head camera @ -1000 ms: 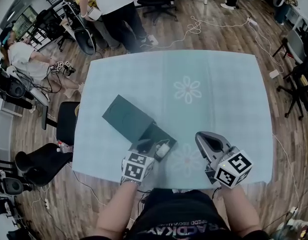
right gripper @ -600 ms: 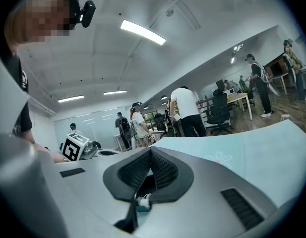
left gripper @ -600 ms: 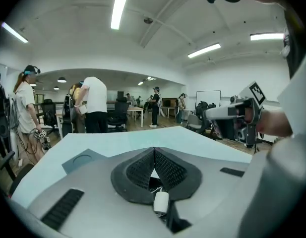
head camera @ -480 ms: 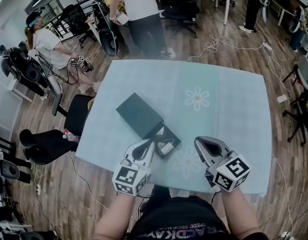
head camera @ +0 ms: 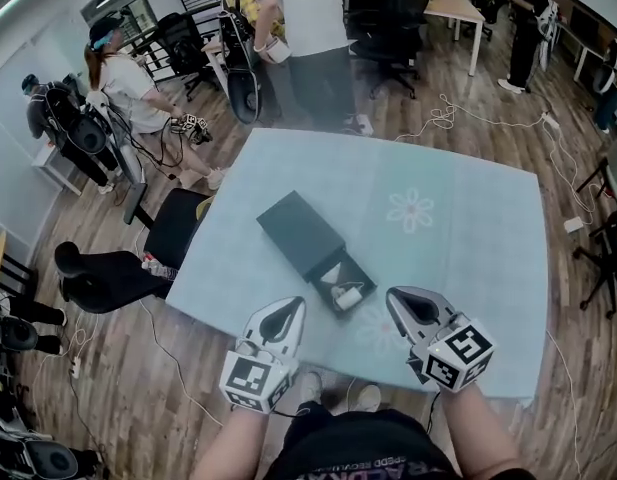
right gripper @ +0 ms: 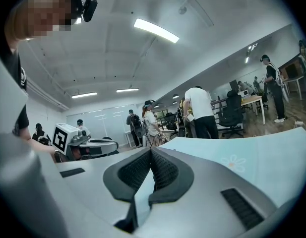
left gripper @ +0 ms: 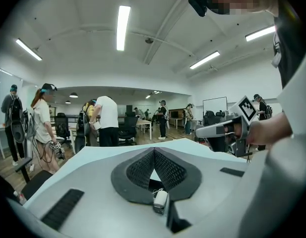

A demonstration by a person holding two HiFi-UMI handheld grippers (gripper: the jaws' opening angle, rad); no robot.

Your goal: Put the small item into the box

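An open black box (head camera: 321,264) lies on the light blue table (head camera: 468,238), its dark lid (head camera: 296,230) spread out behind it. The small white item (head camera: 348,295), with a thin cord, lies inside the box's near end. My left gripper (head camera: 291,308) hangs at the table's near edge, just short of the box, shut and empty. In the left gripper view the item (left gripper: 160,200) shows below the closed fingertips (left gripper: 153,150). My right gripper (head camera: 396,298) is to the right of the box, also shut with nothing in it (right gripper: 151,150).
Flower prints (head camera: 410,209) mark the tablecloth. A black chair (head camera: 173,230) stands by the table's left edge. People (head camera: 308,28) stand beyond the far side, with office chairs (head camera: 393,18) and floor cables (head camera: 443,118).
My left gripper has drawn back from over the box to the table's near edge and its jaws have closed. The item stays in the box. The head view has tilted toward the room.
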